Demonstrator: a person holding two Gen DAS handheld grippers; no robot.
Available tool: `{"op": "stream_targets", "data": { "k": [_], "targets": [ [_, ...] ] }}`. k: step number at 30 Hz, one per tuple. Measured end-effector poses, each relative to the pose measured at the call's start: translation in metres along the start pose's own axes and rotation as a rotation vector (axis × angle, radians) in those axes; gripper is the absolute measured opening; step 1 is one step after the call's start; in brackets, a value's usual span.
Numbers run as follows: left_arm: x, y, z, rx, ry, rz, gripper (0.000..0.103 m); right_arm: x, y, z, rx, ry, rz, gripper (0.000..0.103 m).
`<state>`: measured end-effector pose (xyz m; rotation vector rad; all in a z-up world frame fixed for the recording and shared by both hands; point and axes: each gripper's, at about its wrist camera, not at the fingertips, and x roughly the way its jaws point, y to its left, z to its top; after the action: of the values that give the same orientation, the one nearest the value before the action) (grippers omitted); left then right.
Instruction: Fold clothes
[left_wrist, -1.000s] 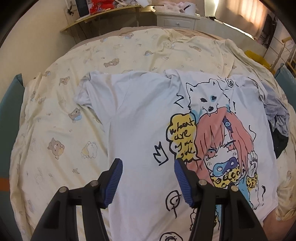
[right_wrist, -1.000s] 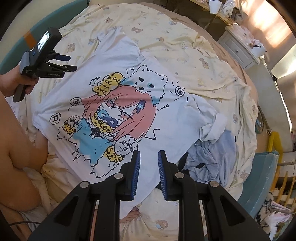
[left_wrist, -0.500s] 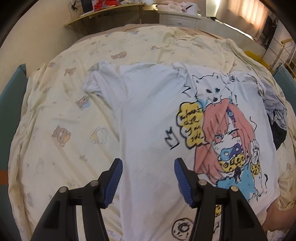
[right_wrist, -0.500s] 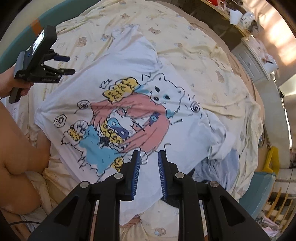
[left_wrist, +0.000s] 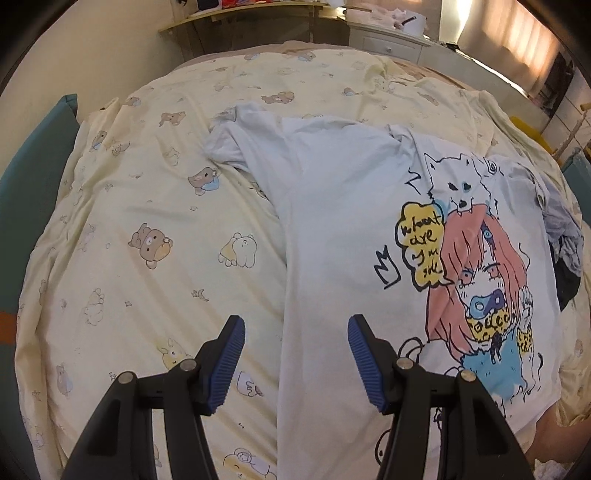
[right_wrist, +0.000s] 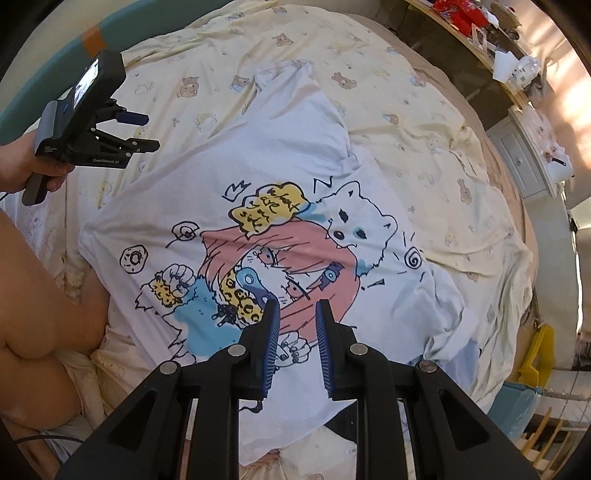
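A white printed T-shirt lies spread flat on the bear-print bedsheet, grey clothes bunched at its 3 o'clock edge. Left tongs hover apart, empty, over its 9 o'clock edge; right tongs hover narrowly apart, empty, above the print.

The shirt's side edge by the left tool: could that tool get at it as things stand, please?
Probably yes: the left tool hangs open right over the shirt edge, with only bare bedsheet beside it and nothing in between.
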<state>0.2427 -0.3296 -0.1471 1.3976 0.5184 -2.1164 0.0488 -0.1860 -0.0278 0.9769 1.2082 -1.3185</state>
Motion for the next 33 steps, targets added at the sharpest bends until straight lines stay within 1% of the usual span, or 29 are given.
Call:
{"op": "stream_targets", "data": {
  "k": [3, 8, 12, 14, 16, 17, 20, 23, 25, 27, 29, 31, 33],
  "targets": [
    [-0.003, 0.002, 0.003, -0.002, -0.018, -0.005, 0.059, 0.008, -0.002, 0.003, -0.004, 0.011, 0.009, 0.022],
    [-0.001, 0.007, 0.01, -0.002, -0.024, 0.001, 0.059, 0.028, -0.012, 0.002, -0.002, 0.039, 0.025, 0.022],
    [-0.001, 0.017, 0.025, -0.027, -0.041, 0.01, 0.059, 0.044, -0.023, -0.005, -0.009, 0.057, 0.036, 0.022],
    [-0.002, 0.021, 0.037, -0.023, -0.052, 0.023, 0.059, 0.052, -0.029, -0.011, -0.006, 0.066, 0.04, 0.022],
    [-0.006, 0.026, 0.054, -0.03, -0.082, 0.034, 0.059, 0.059, -0.036, -0.016, -0.011, 0.081, 0.03, 0.022],
    [-0.007, 0.028, 0.066, -0.043, -0.096, 0.03, 0.059, 0.063, -0.039, -0.018, -0.013, 0.089, 0.019, 0.022],
    [-0.013, 0.03, 0.102, -0.061, -0.133, 0.016, 0.059, 0.072, -0.049, -0.022, 0.008, 0.1, 0.026, 0.022],
    [-0.016, 0.015, 0.135, -0.012, -0.155, 0.01, 0.059, 0.081, -0.059, -0.027, 0.027, 0.107, 0.03, 0.022],
    [-0.015, -0.001, 0.159, 0.051, -0.159, 0.01, 0.059, 0.088, -0.064, -0.031, 0.036, 0.103, 0.043, 0.022],
    [-0.013, -0.019, 0.182, 0.12, -0.145, 0.01, 0.059, 0.097, -0.071, -0.036, 0.033, 0.11, 0.026, 0.022],
    [-0.009, -0.031, 0.199, 0.162, -0.111, -0.005, 0.059, 0.108, -0.082, -0.046, 0.03, 0.11, 0.016, 0.022],
    [-0.002, -0.044, 0.213, 0.202, -0.074, -0.029, 0.059, 0.114, -0.095, -0.062, 0.038, 0.078, 0.028, 0.022],
    [0.007, -0.057, 0.218, 0.261, -0.068, -0.045, 0.059, 0.117, -0.117, -0.079, 0.07, 0.004, 0.053, 0.022]
  ]
}}
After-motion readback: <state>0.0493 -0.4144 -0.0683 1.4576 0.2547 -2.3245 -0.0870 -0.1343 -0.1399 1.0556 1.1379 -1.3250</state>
